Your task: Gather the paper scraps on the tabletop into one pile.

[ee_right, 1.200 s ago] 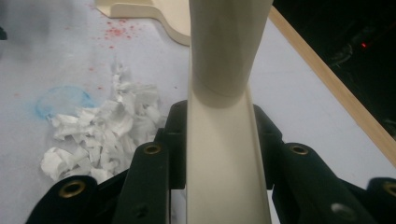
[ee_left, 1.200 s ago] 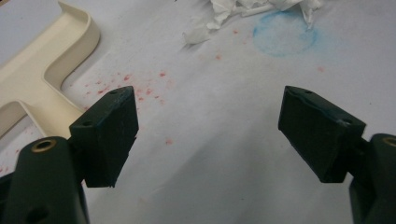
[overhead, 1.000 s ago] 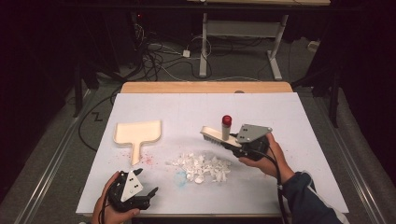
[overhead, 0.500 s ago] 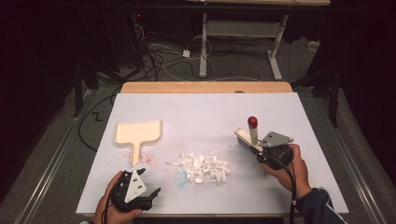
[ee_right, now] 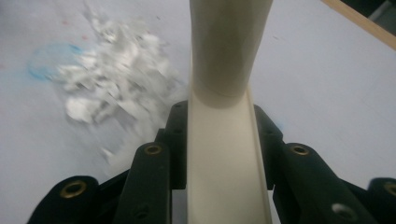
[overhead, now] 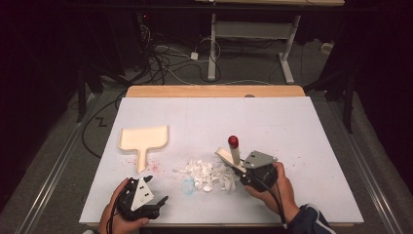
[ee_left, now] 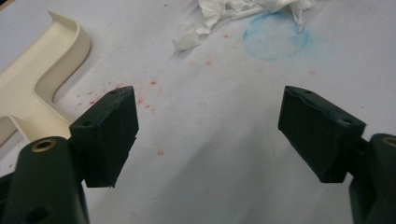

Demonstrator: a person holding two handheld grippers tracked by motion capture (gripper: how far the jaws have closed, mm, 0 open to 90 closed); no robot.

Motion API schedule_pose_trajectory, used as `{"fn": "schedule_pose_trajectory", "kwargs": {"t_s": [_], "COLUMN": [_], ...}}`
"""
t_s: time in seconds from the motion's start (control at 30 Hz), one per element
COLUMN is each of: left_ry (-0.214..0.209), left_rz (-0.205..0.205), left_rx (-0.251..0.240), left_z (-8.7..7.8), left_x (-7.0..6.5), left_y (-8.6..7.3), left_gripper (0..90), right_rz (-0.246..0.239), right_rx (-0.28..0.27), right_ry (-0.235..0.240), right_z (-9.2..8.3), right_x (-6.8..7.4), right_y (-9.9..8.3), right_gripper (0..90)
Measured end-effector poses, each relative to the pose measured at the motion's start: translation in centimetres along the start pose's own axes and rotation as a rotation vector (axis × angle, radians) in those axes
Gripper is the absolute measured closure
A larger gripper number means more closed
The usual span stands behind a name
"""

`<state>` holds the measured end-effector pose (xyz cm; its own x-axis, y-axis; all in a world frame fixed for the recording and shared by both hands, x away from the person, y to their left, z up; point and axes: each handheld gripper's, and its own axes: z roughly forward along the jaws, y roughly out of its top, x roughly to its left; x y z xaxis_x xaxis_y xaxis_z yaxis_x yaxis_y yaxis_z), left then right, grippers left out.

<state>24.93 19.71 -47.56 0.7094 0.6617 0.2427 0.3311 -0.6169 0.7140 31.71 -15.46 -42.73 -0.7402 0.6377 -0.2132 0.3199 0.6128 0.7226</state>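
Right gripper (overhead: 242, 171) is clamped tight on the cream handle of a brush (overhead: 233, 152) with a red knob on top, and its head sits right at the edge of the pile of white paper scraps (overhead: 207, 174). Left gripper (overhead: 158, 192) has its jaws spread wide with nothing between them, well off to the pile's left. The cream dustpan (overhead: 144, 139) lies beyond that gripper, apart from the pile, on the white table (overhead: 272, 117).
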Motion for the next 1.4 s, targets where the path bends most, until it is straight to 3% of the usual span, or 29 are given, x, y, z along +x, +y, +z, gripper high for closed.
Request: {"fn": "schedule_pose_trajectory", "kwargs": {"t_s": [0.07, 0.13, 0.23, 0.37, 0.5, 0.57, 0.73, 0.97, 1.07, 1.2, 1.4], "left_ry": [0.001, 0.001, 0.003, 0.008, 0.012, 0.011, 0.009, 0.002, -0.004, -0.005, -0.005], "left_rz": [0.004, 0.004, -0.003, -0.002, -0.002, -0.001, 0.005, 0.006, 0.011, 0.008, 0.012], "left_rx": [0.002, 0.002, 0.001, 0.004, 0.004, 0.007, 0.009, 0.015, 0.02, 0.016, 0.017], "left_z": [-0.1, -0.1, -0.2, -0.3, -0.5, -0.5, -0.4, -0.2, -0.1, 0.0, 0.0], "left_x": [0.0, -0.1, 0.0, 0.0, -0.1, -0.1, -0.2, -0.2, -0.3, -0.3, -0.2], "left_y": [0.0, 0.0, -0.2, -0.2, -0.3, -0.3, -0.2, -0.1, -0.1, -0.1, -0.1], "left_gripper": [19.5, 19.5, 19.5, 19.5, 19.5, 19.5, 19.6, 19.6, 19.6, 19.7, 19.7], "right_rz": [0.007, -0.01, 0.042, 0.061, 0.029, 0.049, 0.044, -0.017, -0.029, -0.062, -0.051], "right_rx": [-0.02, -0.033, -0.099, -0.13, -0.119, -0.094, -0.044, 0.029, 0.026, 0.013, -0.03], "right_ry": [0.009, -0.013, -0.035, -0.029, 0.003, 0.003, 0.04, 0.16, 0.204, 0.212, 0.202], "right_z": [0.5, 0.7, -0.6, -2.3, -4.9, -6.5, -7.5, -6.6, -5.8, -4.7, -3.8], "right_x": [0.8, 0.9, -0.4, -1.6, -2.9, -3.7, -3.8, -2.4, -1.3, -0.1, 0.2], "right_y": [0.4, 0.6, 0.6, 0.5, -0.6, -2.2, -3.8, -4.7, -4.4, -3.3, -2.0], "right_gripper": [67.7, 67.7, 67.7, 67.7, 67.7, 67.7, 67.7, 67.7, 67.7, 67.7, 67.7]}}
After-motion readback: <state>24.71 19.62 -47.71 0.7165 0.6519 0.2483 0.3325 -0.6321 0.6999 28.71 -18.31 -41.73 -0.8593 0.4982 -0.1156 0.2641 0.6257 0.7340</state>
